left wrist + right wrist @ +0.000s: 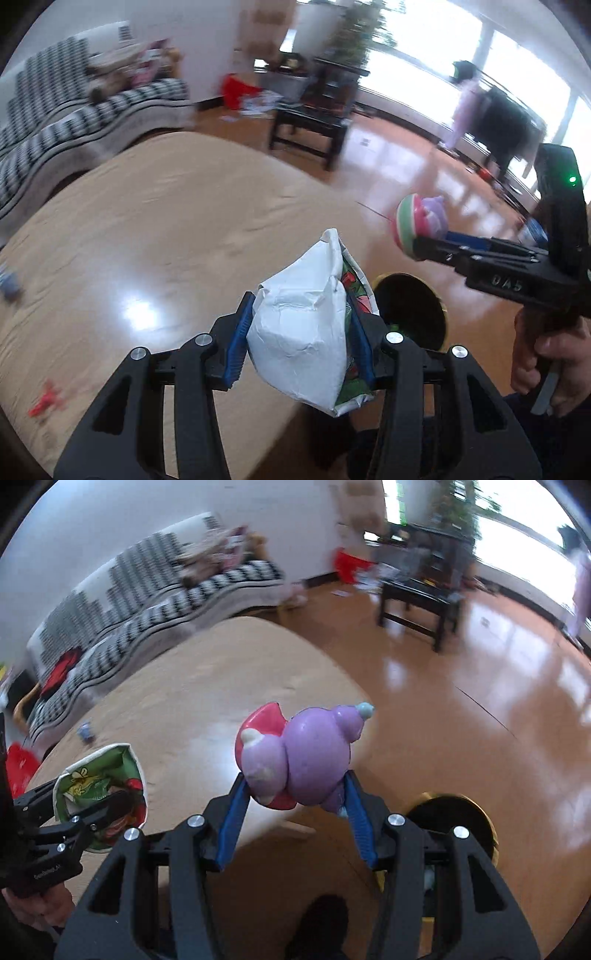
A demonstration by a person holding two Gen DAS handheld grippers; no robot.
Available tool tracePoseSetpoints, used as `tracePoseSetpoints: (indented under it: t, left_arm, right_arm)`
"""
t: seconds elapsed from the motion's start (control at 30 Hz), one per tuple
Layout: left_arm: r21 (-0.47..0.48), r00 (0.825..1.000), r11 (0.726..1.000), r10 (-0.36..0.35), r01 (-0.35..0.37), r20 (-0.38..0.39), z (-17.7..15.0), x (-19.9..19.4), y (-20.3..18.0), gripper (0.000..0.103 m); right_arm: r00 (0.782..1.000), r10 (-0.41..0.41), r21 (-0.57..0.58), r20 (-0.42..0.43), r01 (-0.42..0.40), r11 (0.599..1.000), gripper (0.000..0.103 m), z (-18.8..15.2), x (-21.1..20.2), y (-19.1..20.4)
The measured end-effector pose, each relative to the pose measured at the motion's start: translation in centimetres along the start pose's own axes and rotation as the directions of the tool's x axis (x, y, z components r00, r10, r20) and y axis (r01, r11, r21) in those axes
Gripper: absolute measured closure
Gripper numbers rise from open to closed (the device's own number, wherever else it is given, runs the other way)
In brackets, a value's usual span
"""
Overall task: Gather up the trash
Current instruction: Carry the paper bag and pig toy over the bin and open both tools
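My left gripper (301,306) is shut on a crumpled white carton (299,332) with green and red print, held above the near edge of a tan table (166,221). The right wrist view shows the same carton (99,779) in the left gripper (92,805) at the lower left. My right gripper (294,777) is shut on a purple toy (314,753) with a pink part; in the left wrist view the toy (424,221) juts from the right gripper (421,242). A round dark bin with a gold rim (410,310) (454,819) stands on the floor just below and right of both grippers.
A small red piece (46,400) and a blue item (85,733) lie on the table. A black-and-white sofa (74,107) runs behind it. A dark low table (421,602) stands on the shiny wood floor. A hand (546,350) grips the right handle.
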State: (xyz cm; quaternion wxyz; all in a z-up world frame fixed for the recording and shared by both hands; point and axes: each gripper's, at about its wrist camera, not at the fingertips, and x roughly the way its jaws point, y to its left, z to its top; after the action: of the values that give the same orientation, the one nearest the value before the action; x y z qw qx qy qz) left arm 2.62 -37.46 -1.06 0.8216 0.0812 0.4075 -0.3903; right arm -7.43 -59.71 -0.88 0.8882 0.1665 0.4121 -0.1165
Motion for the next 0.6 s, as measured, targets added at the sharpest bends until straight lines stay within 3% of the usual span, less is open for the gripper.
tracePoseSetpoints:
  t: [0.1,0.27,0.43,0.6]
  left_arm:
    - [0.038,0.996,0.996,-0.082,0.083,-0.036,0.2,2.9,-3.5,0.056]
    - [0.102,0.981,0.981,-0.152,0.164,-0.119,-0.8,8.0,-8.5,0.056]
    - [0.116,0.959,0.967,-0.203,0.229,-0.198,-1.6,13.0,-12.2,0.056]
    - [0.099,0.946,0.965,-0.216,0.245,-0.24,-1.9,16.0,-13.6,0.056]
  right_arm:
    - [0.999,-0.046,0.093,-0.02,0.048,0.995,0.052,-1.5,-0.2,-5.1]
    - [0.992,-0.108,0.252,-0.069,0.122,0.96,0.051,-3.6,-0.2,-12.5]
    - [0.987,-0.107,0.341,-0.122,0.143,0.929,0.05,-4.8,0.6,-15.9]
    - [0.983,-0.124,0.368,-0.138,0.167,0.915,0.049,-5.1,0.7,-17.2]
